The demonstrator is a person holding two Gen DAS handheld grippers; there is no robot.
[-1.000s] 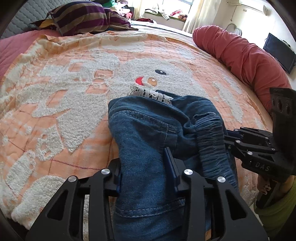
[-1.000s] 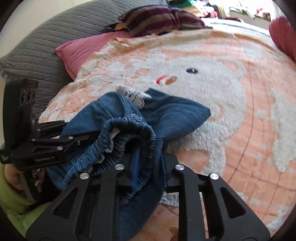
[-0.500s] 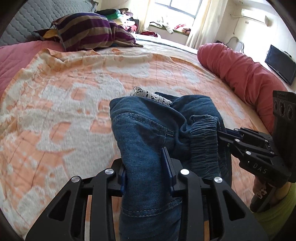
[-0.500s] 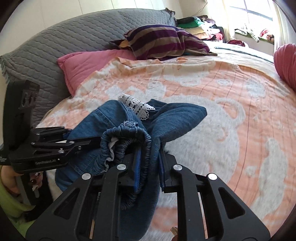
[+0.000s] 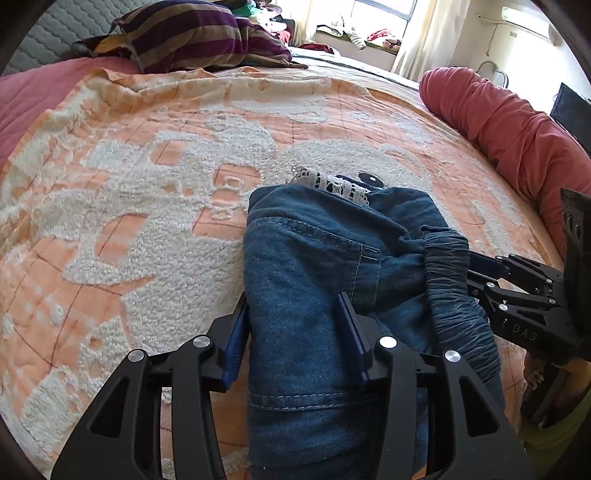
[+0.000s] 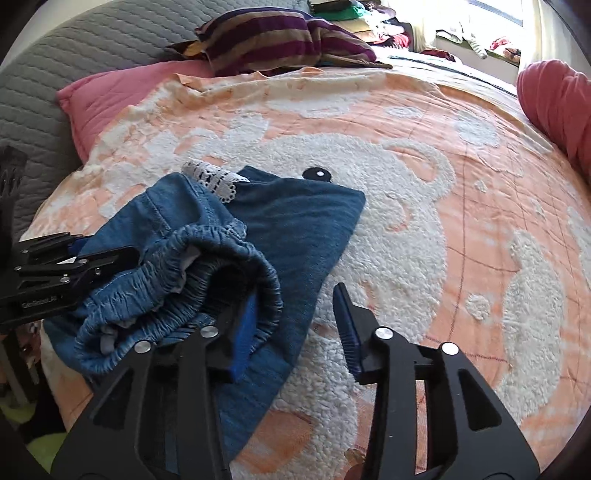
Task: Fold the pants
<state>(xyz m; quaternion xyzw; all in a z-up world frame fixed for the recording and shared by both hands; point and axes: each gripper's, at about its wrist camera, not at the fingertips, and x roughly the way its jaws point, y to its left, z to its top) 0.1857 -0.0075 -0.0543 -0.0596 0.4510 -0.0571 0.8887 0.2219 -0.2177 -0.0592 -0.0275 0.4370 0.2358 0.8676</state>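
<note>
Pants (image 5: 314, 266) lie on the blanket (image 5: 129, 206), striped pillow (image 5: 192, 37) behind them.

Daylight pours in from my window (image 5: 380, 22) at 1 o'clock, blown out to white glare. The blanket (image 5: 147, 206) is bright and evenly lit, with soft shadows only. Both fisheye views bend hard near the rim, where dark corners close in. Focus looks sharp throughout.

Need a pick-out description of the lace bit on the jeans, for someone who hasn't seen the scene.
Start from the orange and white fleece bear blanket covering the bed; the bundled blue denim pants lie on it near the front edge. At their far end, beside the bear's black eye, a short white lace trim strip pokes out, the only white openwork among plain blue denim.
</note>
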